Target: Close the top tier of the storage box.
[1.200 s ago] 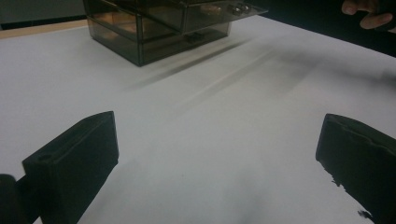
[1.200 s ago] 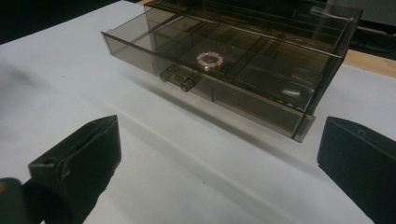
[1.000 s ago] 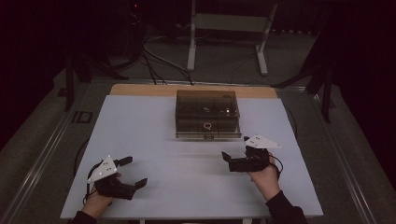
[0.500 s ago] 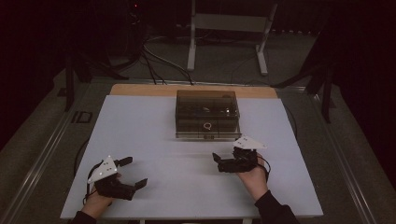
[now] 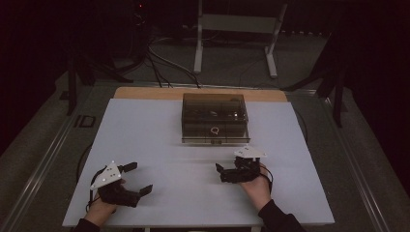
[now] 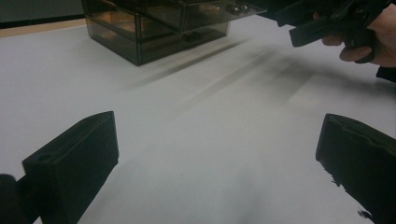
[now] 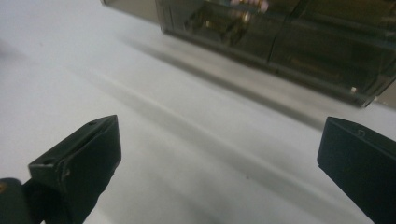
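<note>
A smoky translucent drawer box (image 5: 215,118) stands at the middle back of the white table (image 5: 159,145), with small items dimly visible inside. My left gripper (image 5: 140,178) rests near the front left, open, nothing between its fingers. My right gripper (image 5: 219,172) sits in front of the box and a little right, pointing left, also open and holding nothing. In the left gripper view the jaws stand wide apart over bare table (image 6: 210,140), with the box (image 6: 154,28) ahead and the other gripper (image 6: 327,23) at top right. The right gripper view has the box (image 7: 289,32) close ahead.
A strip of wooden tabletop (image 5: 145,93) runs behind the white sheet. Metal rails (image 5: 43,159) flank the table. Cables (image 5: 159,58) and a stand's legs (image 5: 234,43) lie on the dark floor beyond.
My right gripper has moved left and nearer the person, away from the box's front right corner. The left gripper has stayed put.
</note>
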The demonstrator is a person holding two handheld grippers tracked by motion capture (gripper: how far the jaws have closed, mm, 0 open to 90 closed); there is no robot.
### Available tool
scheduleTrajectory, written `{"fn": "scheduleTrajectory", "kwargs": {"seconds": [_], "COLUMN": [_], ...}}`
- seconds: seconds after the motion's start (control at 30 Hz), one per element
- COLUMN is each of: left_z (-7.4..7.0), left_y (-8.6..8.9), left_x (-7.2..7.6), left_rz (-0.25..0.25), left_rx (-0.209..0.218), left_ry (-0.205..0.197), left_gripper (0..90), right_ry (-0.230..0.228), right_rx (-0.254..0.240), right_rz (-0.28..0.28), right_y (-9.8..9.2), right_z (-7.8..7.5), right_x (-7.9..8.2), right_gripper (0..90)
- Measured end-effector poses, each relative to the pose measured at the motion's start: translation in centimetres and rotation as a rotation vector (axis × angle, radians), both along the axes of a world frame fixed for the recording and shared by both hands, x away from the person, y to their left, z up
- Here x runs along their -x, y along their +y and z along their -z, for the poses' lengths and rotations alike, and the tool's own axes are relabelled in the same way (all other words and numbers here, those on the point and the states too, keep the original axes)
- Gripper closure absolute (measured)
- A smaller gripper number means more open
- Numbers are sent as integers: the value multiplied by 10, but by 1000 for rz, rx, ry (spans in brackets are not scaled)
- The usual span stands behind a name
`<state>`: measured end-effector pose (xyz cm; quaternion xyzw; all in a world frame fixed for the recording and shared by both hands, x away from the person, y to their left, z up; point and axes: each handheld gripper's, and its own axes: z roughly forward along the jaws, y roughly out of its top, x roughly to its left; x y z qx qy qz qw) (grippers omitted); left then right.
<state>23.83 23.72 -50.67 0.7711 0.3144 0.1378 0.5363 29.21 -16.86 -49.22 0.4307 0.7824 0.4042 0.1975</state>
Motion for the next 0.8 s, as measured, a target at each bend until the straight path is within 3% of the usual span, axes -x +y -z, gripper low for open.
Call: {"fn": "scheduleTrajectory", "kwargs": {"seconds": [0.57,0.67,0.8], "left_z": [0,0,0], "left_y": [0,0,0], "left_x": [0,0,0], "left_rz": [3,1,3], "left_rx": [2,0,-4], "left_ry": [-1,0,-1], "left_gripper": [0,0,0], "right_ry": [58,52,50], "right_rx": [29,32,29], "right_rz": [26,33,37], "right_y": [-2,-2,-4], "right_z": [13,13,12], "right_x": [0,0,0], "right_gripper": [55,146,168]}}
